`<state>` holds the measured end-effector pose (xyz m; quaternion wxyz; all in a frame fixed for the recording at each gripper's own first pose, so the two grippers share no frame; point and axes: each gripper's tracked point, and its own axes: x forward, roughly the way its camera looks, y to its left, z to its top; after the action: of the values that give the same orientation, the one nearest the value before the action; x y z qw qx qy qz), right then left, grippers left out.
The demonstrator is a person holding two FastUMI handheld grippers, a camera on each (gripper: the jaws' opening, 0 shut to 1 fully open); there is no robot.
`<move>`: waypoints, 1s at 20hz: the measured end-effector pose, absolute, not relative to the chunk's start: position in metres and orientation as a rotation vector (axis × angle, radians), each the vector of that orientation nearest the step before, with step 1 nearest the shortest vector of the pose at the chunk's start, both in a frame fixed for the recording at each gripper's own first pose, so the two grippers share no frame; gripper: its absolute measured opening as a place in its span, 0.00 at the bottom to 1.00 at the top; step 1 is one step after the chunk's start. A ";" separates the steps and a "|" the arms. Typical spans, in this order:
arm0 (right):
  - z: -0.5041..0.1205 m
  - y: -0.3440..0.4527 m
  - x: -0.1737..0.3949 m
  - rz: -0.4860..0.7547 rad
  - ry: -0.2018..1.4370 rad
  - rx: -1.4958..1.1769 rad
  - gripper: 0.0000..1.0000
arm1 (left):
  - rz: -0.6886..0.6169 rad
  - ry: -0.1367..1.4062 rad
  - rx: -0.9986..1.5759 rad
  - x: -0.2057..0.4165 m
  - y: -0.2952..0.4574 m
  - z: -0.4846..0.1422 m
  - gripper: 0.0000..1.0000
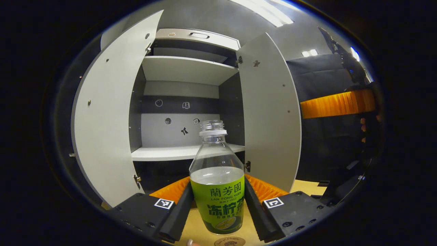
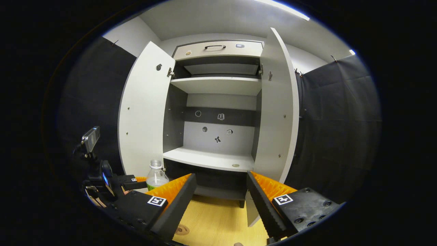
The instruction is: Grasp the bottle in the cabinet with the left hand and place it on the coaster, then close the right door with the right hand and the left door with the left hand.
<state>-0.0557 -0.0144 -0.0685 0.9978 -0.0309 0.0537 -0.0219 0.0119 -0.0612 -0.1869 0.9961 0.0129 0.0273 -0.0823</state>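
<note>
The left gripper (image 1: 218, 208) pinches the bottle (image 1: 217, 184) upright above the table (image 1: 198, 227), near the coaster (image 1: 229, 242); the right gripper (image 2: 220, 201) is spread before the open cabinet (image 2: 211, 160)

**Readable text on the bottle**

We read one label, on the bottle (image 1: 217, 184): on its green wrap stand the Chinese characters 蘭芳園, with "LAN FONG YUEN" in small Latin letters beneath, then larger characters 冻柠茶. Finer print below them is too small for us to make out.
</note>
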 end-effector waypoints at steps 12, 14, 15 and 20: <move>-0.150 -0.052 -0.086 0.003 0.204 -0.020 0.98 | -0.059 0.012 0.071 -0.024 -0.080 -0.286 0.80; -0.166 -0.057 -0.091 -0.008 0.230 -0.012 0.98 | -0.053 0.015 0.062 -0.023 -0.080 -0.304 0.80; -0.173 -0.058 -0.093 -0.012 0.244 -0.008 0.98 | -0.051 0.019 0.057 -0.022 -0.080 -0.313 0.80; -0.198 -0.058 -0.101 -0.021 0.272 -0.017 0.98 | -0.049 -0.005 0.028 -0.015 -0.077 -0.336 0.81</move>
<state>-0.1010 -0.0583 -0.1981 0.9907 -0.0085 0.1356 -0.0104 -0.0146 -0.0767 -0.3358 0.9996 0.0142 -0.0027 -0.0245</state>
